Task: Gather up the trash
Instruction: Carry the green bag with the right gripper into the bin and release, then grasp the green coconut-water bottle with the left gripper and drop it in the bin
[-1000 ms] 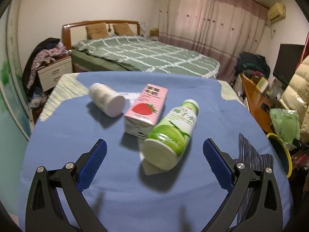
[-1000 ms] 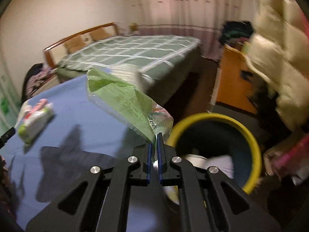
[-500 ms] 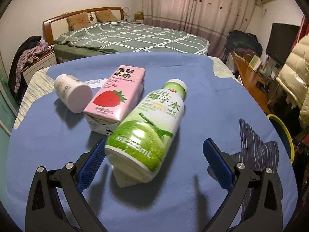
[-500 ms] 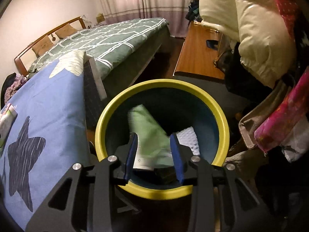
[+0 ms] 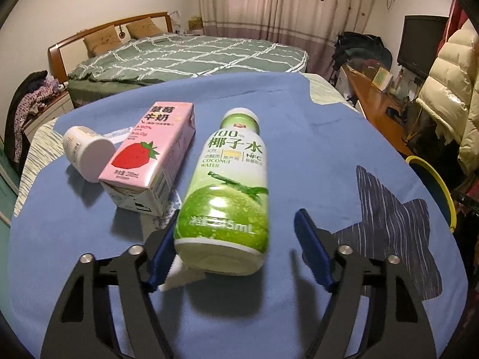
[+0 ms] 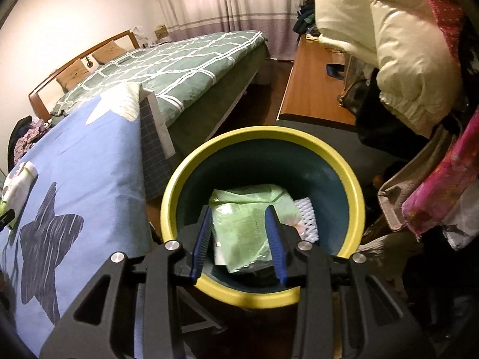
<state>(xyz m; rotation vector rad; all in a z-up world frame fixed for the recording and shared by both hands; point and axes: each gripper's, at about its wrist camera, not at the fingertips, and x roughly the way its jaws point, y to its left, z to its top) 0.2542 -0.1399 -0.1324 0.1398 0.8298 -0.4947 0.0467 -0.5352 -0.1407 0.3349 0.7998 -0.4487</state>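
A green coconut water bottle (image 5: 227,191) lies on the blue tablecloth (image 5: 299,137), its base between the fingers of my open left gripper (image 5: 239,246). The left pad (image 5: 163,248) is close beside the base; the right pad is apart. A pink strawberry milk carton (image 5: 149,155) and a white cup (image 5: 86,152) lie to its left. My right gripper (image 6: 239,239) is open above the yellow-rimmed bin (image 6: 356,197). A green wrapper (image 6: 242,224) lies loose inside the bin beside white foam netting (image 6: 307,218).
The bin's rim (image 5: 440,185) shows off the table's right edge. A bed (image 5: 185,56) stands behind the table, a wooden desk (image 6: 314,89) and hanging jackets (image 6: 389,45) to the right. A white paper scrap (image 5: 182,275) lies under the bottle's base.
My left gripper moved up to the bottle and narrowed around its base. My right gripper swung over the bin, opened and let the green wrapper drop in.
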